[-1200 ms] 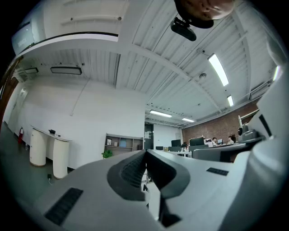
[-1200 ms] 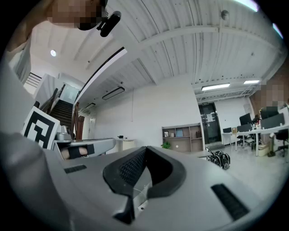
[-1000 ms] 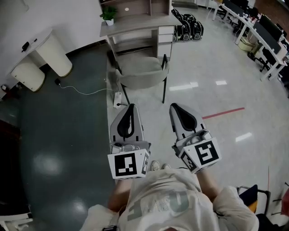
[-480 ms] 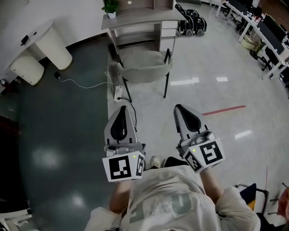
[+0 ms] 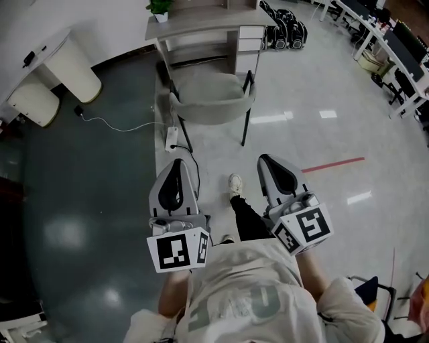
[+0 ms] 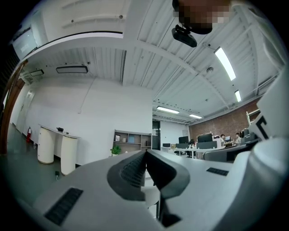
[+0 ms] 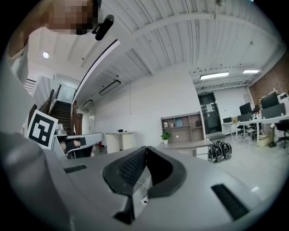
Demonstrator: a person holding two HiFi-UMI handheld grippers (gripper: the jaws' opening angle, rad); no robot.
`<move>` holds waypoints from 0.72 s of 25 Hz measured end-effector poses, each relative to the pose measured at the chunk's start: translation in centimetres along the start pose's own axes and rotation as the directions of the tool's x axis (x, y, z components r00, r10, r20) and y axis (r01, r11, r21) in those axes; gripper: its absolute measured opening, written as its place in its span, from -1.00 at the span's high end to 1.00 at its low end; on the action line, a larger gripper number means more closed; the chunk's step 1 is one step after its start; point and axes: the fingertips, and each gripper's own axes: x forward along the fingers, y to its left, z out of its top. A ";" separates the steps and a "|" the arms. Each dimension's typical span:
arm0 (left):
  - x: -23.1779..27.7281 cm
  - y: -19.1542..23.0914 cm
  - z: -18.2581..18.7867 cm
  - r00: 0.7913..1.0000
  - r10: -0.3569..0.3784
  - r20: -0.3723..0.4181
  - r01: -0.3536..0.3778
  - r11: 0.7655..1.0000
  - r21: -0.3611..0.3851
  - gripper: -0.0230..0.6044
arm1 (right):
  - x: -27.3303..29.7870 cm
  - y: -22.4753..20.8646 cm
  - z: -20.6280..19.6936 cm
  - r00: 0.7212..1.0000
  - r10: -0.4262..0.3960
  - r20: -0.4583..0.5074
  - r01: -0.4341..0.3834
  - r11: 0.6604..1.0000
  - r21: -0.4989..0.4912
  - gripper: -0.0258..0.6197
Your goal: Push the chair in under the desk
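- Since a second ago our left gripper (image 5: pixel 176 165) has slipped toward the lower left of the frame; its jaws are pressed together, empty.
- We see the chair (image 5: pixel 209 94) at upper centre, just before the desk (image 5: pixel 194 25).
- Our shoe (image 5: pixel 234 184) has stepped forward at centre.
- Right of centre, our right gripper (image 5: pixel 265 161) is likewise closed on nothing.

Both grippers (image 5: pixel 175 175) (image 5: pixel 273 171) closed — empty

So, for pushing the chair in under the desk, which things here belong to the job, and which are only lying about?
Job: chair; desk; left gripper and right gripper, both shut and empty.

Lying about: potted plant; power strip; white cabinets; red floor line.
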 end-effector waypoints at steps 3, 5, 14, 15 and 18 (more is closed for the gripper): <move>3.5 0.7 -1.3 1.000 0.004 0.010 -0.004 1.000 -0.010 0.88 | 2.8 -2.0 -0.4 1.000 0.002 0.029 -0.002 1.000 -0.006 0.86; 6.4 0.9 -2.5 1.000 0.002 0.011 -0.002 1.000 -0.007 0.88 | 4.9 -4.0 -1.1 0.999 -0.005 0.034 0.006 1.000 -0.018 0.86; 26.1 2.0 -3.7 0.999 -0.014 -0.040 0.014 1.000 0.014 0.88 | 21.3 -16.5 1.6 0.999 0.040 0.013 -0.040 0.998 0.043 0.86; 28.4 2.6 -2.9 0.999 -0.006 -0.039 0.007 1.000 0.021 0.88 | 23.4 -17.8 2.6 0.999 0.050 0.015 -0.051 0.998 0.029 0.86; 34.0 3.7 -0.8 0.999 0.018 -0.050 -0.018 1.000 0.015 0.88 | 27.9 -21.1 5.1 0.996 0.088 0.003 -0.088 0.996 0.008 0.86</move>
